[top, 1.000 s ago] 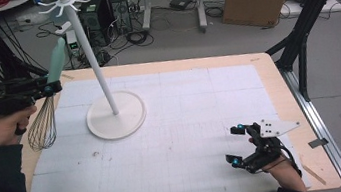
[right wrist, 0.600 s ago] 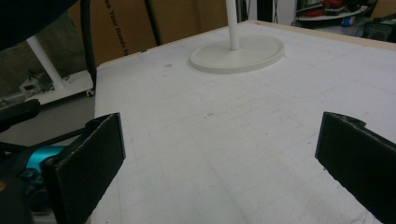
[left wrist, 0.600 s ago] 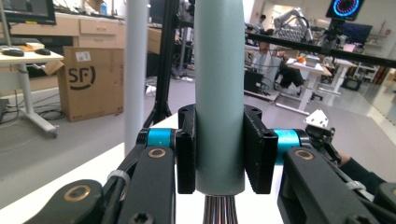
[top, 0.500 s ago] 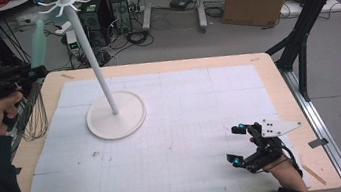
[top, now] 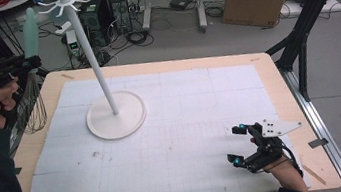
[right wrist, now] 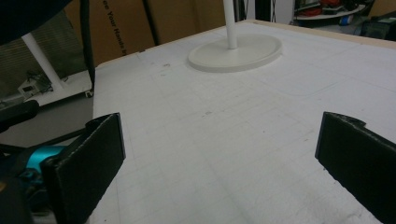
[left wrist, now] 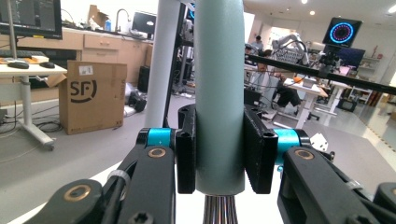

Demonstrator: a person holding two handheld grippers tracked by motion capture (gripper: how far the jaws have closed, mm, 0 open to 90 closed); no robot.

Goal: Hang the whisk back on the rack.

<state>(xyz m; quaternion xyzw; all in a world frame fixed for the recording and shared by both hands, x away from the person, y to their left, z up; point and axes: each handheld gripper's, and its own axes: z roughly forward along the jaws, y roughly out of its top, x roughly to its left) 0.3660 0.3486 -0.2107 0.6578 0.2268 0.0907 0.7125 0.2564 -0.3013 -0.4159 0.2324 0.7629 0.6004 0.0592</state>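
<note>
Since earlier frame, left gripper (top: pixel 27 63) lifts whisk higher, handle now upright, wires hanging past worktop's (top: pixel 182 124) left edge. White rack stand (top: pixel 107 92) right of left gripper, well apart from right gripper. Whisk (top: pixel 31 90): pale green handle (left wrist: pixel 219 93) clamped between left jaws, wire loops below them. Right gripper (top: pixel 238 144) low over worktop's near right corner, jaws wide apart, holding nothing.
</note>
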